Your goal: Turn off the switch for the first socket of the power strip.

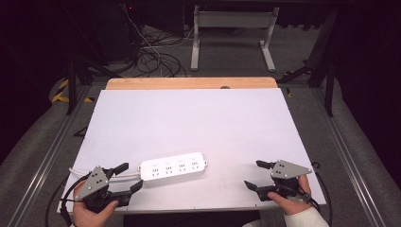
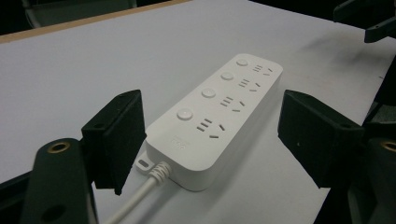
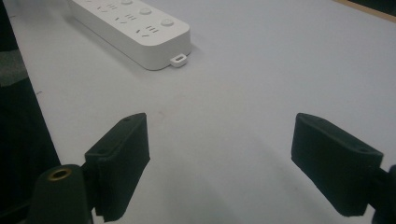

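Dark floor and tangled cables lie beyond the far edge of the counter [image 1: 198, 118], whose white top carries one thing: a white four-outlet power strip [image 1: 173, 166] lying flat toward the near edge, at about seven o'clock from the counter's middle. Its white cord [image 1: 80, 171] leaves the end facing nine o'clock and runs off toward the left hand-held gripper [image 1: 129, 177].

That left hand-held gripper is released, jaws spread wide and holding nothing; in the left gripper view the cord end of the strip sits between the two black jaws, just ahead of them and apart from both. The right hand-held gripper [image 1: 253, 175] rests at about three o'clock from the strip, well apart from it, also released and empty.

The step in hand looks like a grasp of the strip's cord end. To do it well, the left jaws should probably slide forward level with the counter until they straddle the body's long sides, clear of the cord and the switch buttons, then close squarely so the strip does not twist
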`<state>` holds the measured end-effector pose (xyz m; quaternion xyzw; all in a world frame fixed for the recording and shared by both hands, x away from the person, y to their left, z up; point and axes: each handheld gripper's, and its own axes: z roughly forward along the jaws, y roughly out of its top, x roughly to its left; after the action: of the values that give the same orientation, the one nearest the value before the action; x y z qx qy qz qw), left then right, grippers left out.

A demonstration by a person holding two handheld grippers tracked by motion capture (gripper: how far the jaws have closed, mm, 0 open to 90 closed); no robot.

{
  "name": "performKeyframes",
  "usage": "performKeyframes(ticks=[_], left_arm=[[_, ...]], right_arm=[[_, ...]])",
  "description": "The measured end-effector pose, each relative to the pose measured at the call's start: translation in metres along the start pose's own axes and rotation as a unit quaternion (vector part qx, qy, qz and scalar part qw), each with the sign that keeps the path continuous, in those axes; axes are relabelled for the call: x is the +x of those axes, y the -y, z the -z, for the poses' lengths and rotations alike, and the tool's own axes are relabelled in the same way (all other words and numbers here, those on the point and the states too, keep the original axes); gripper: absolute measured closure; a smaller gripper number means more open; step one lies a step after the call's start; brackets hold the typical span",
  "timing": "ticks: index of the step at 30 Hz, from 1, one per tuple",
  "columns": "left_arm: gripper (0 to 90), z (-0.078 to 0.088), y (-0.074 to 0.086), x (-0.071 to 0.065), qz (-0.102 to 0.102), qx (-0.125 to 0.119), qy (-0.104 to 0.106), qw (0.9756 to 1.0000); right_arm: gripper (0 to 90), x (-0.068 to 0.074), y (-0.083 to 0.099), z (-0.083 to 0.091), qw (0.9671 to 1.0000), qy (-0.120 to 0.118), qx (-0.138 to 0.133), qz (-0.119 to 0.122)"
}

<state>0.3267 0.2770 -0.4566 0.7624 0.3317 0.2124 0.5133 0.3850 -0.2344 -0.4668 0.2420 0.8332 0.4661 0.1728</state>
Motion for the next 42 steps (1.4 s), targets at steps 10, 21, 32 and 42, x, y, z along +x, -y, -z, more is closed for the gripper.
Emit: performKeyframes(ticks=[10, 21, 32, 42], left_arm=[[25.4, 0.0, -0.001, 0.0, -0.007, 0.001, 0.001, 1.0], [28.8, 0.002, -0.004, -0.001, -0.013, 0.004, -0.002, 0.9999], [35.8, 0.0, -0.015, 0.003, -0.007, 0.012, 0.01, 0.9999], [37.9, -0.005, -0.028, 0.006, -0.003, 0.015, 0.014, 0.9998]], right_arm=[[18.9, 0.001, 0.001, -0.001, 1.0, -0.007, 0.001, -0.005], [19.2, 0.002, 0.0, -0.003, 0.9999, -0.015, 0.003, -0.003], [19.2, 0.003, 0.0, -0.004, 0.9998, -0.019, 0.002, -0.005], [19.0, 0.003, 0.0, -0.005, 0.9998, -0.02, 0.005, -0.004]])
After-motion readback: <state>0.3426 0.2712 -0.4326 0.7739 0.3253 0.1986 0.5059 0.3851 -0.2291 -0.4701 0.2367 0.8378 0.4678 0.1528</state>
